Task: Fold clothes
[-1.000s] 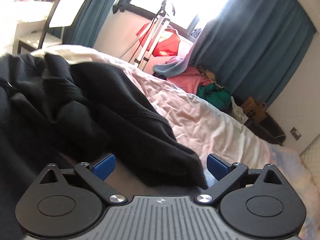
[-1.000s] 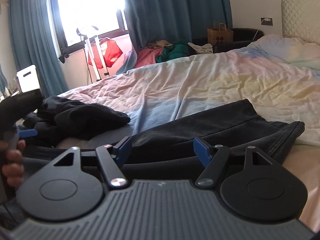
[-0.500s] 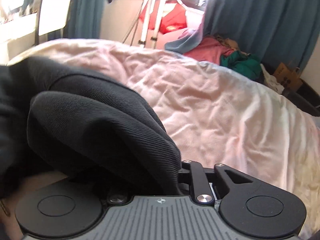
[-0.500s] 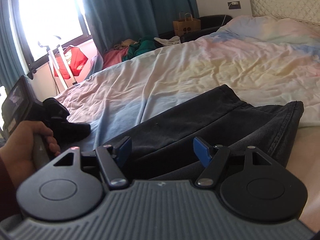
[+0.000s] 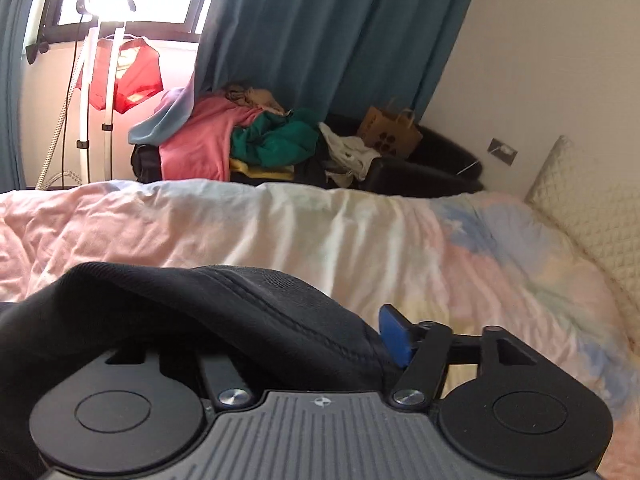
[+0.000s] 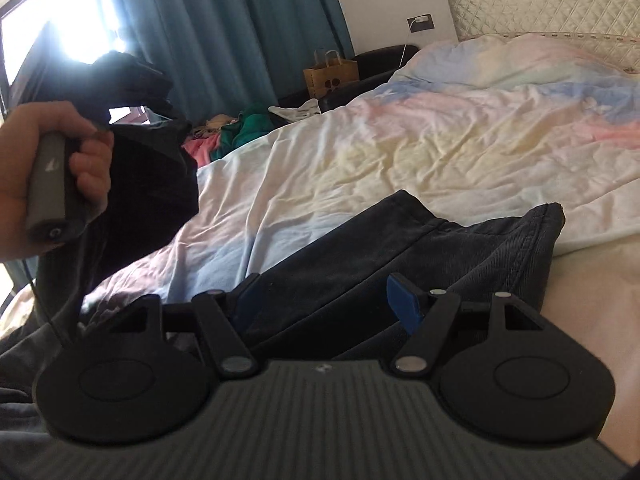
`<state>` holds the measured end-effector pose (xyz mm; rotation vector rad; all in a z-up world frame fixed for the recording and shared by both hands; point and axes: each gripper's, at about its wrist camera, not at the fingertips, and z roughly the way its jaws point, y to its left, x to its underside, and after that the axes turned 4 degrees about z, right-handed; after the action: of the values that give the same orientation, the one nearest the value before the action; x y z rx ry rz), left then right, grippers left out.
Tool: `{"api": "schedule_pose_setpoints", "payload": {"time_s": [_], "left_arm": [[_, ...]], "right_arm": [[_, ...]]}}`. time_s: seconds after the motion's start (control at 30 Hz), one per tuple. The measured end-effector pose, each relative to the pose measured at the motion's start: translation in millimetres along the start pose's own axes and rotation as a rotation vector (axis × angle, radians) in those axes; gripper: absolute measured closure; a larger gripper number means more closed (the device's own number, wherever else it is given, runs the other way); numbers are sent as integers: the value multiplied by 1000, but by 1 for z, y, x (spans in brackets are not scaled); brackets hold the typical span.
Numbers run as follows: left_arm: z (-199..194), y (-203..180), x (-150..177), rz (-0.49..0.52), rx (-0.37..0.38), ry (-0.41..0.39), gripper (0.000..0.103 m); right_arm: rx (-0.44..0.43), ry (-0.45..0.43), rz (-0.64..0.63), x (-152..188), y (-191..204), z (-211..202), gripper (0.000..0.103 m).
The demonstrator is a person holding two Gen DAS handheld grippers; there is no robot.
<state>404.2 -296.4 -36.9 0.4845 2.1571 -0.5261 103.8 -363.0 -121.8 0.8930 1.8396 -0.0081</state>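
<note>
A black pair of trousers [image 6: 360,256] lies on the pastel bed cover [image 6: 440,140]. My left gripper [image 5: 320,344] is shut on a bunched end of the black trousers [image 5: 208,308], which drapes over its left finger; only the right blue pad [image 5: 394,336] shows. In the right wrist view the left hand [image 6: 48,168] holds that end lifted high above the bed at the left. My right gripper [image 6: 326,304] is open, its blue pads [image 6: 404,306] standing on either side of the flat trouser fabric near the bed's front edge.
A heap of pink and green clothes [image 5: 248,140] lies on a dark sofa behind the bed, with a brown paper bag [image 5: 390,132]. A white stand with a red garment [image 5: 120,72] is by the window. A quilted headboard [image 6: 552,0] is at the right.
My left gripper closed on the black trouser end and lifted it up off the bed, swinging to the right. My right gripper stayed open over the flat part.
</note>
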Motion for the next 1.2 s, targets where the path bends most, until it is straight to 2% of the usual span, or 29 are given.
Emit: {"api": "schedule_pose_setpoints", "payload": {"time_s": [0.03,0.07,0.17,0.27,0.37,0.43,0.57,0.63,0.7,0.87,0.93,1.0,1.2], "left_arm": [[1,1,8,12,-13,14,22],[-7,5,16,24,-20,18,21],[-53,23,41,78,-33,9,17],[-109,48,70,99,-79,-22,9],[-171,74,106,137,-175,-39,8],[-208,93,133,166,-276,-24,8],[-255,122,185,193,-463,35,8],[-272,134,203,178,-523,39,9],[-287,147,216,138,-547,27,9],[-294,169,228,92,-576,-46,10],[-280,173,223,111,-585,-43,12],[-260,177,217,126,-587,-37,15],[-245,191,224,75,-529,-31,18]], "right_arm": [[0,0,1,0,-1,0,32],[0,0,3,0,-2,0,32],[-4,0,6,-1,-4,0,32],[-13,4,3,-1,-3,0,32],[-25,8,-5,-1,-1,-2,32],[-35,11,-11,-1,1,-3,32],[-73,27,-26,0,5,-6,32],[-99,32,-31,1,8,-11,32],[-143,46,-30,0,9,-14,32],[-257,127,-18,0,16,-18,32],[-285,199,3,2,22,-16,31],[-351,277,53,-6,27,-6,31],[-393,382,221,-37,55,79,31]]}}
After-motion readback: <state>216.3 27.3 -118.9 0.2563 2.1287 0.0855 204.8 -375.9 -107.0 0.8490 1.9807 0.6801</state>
